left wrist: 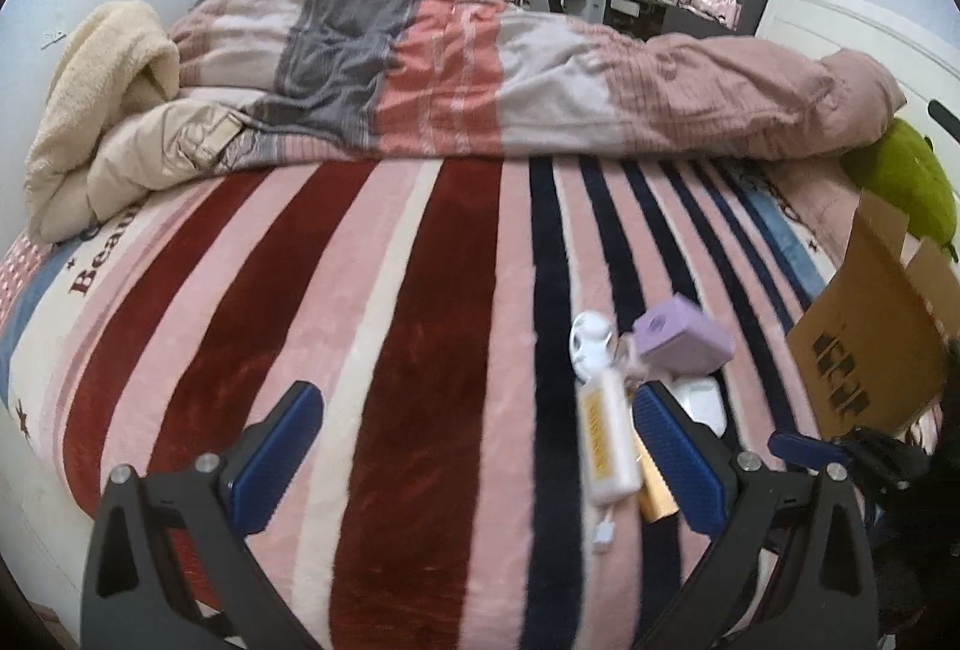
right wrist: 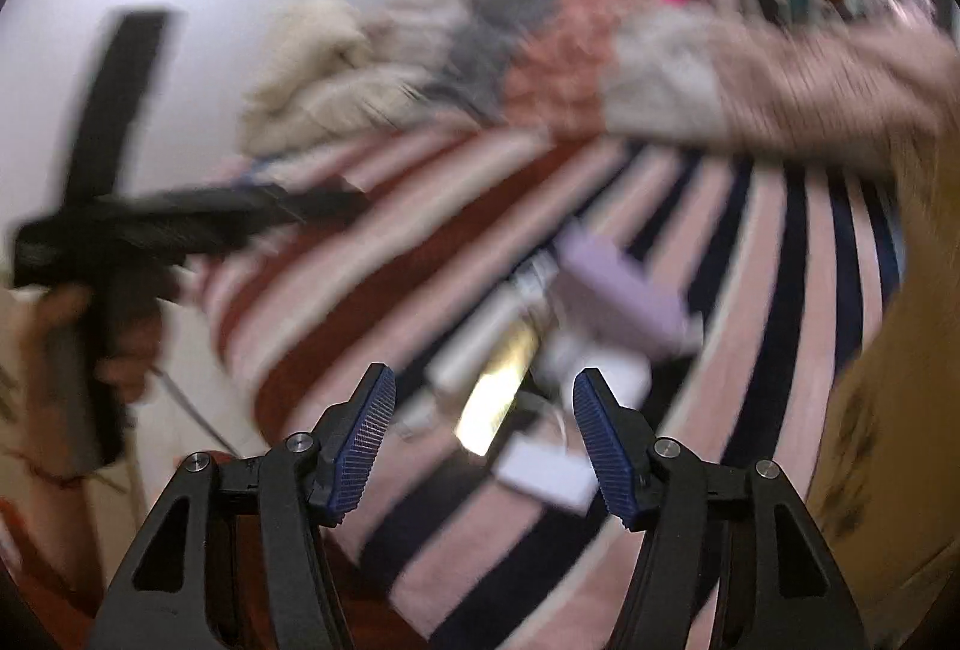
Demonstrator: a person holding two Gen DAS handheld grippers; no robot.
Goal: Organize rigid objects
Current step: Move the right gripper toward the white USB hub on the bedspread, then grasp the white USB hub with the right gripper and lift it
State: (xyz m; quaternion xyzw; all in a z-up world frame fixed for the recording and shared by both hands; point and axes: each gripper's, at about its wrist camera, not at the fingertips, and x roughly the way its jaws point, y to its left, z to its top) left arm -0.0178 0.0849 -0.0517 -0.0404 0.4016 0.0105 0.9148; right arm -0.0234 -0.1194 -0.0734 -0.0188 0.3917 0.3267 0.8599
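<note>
Both the left claw (left wrist: 477, 461) and right claw (right wrist: 485, 437) hang released, empty, over the striped fleece bed (left wrist: 420, 350); the lilac plastic box (left wrist: 681, 344), white charger (left wrist: 606, 440) and gold tube (left wrist: 654, 494) lie clustered beside the brown cardboard box (left wrist: 870, 350); judged step: approach; next, straddle one item and clench

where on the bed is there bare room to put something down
Free: the wide red and pink stripes of the blanket, between the crumpled duvet and the left gripper. Crowded: the dark-striped side, where the purple box, white charger and cardboard box cluster.
</note>
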